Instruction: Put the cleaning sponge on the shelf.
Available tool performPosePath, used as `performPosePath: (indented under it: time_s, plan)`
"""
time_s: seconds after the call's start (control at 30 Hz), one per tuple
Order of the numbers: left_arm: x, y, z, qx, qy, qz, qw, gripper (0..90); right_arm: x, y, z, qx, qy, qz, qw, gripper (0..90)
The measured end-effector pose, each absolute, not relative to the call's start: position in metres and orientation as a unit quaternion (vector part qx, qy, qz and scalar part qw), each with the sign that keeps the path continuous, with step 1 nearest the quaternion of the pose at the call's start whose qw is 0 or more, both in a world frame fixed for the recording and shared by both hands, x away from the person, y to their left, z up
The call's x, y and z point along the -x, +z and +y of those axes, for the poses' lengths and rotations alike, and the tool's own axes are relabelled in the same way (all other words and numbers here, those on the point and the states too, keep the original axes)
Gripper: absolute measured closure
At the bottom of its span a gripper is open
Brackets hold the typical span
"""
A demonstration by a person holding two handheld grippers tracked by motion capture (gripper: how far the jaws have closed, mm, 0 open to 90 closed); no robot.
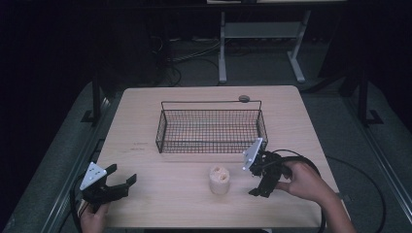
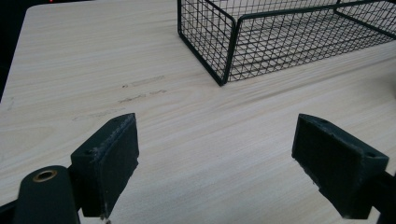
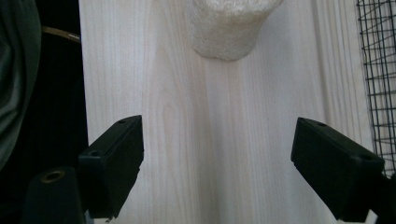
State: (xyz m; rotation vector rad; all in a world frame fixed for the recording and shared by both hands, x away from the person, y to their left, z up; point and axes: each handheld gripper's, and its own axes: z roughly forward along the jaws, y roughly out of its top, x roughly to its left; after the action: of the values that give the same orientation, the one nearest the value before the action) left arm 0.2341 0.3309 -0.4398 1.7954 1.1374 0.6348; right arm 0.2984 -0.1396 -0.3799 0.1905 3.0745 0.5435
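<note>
A pale, rough foam-like cylinder [image 1: 219, 180] stands upright on the wooden table [image 1: 145, 111], in front of a black wire basket [image 1: 211, 127]. My right gripper [image 1: 256, 187] is just right of the cylinder, open, jaws pointing toward it with nothing between them; its own view shows the cylinder [image 3: 229, 28] ahead past the gripper [image 3: 217, 161]. My left gripper [image 1: 122, 177] rests open near the table's front left corner, empty. In the left gripper view the jaws of the gripper [image 2: 215, 156] frame bare wood, with the basket [image 2: 280, 42] farther off.
A small dark round disc [image 1: 244, 98] lies behind the basket near the far edge. The basket [image 3: 380, 70] edge shows at the right of the right gripper view. Beyond the table stand a white desk frame [image 1: 262, 43] and floor cables.
</note>
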Motion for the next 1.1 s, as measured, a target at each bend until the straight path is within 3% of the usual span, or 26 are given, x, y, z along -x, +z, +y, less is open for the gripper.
performPosePath:
  time_s: [1.1]
  plan:
    - [-0.235, -0.440, 0.330, -0.725, 0.252, 0.459, 0.448, 14.0, -0.317, -0.372, -0.098, -0.025, 0.157, 0.987, -0.005, 16.6]
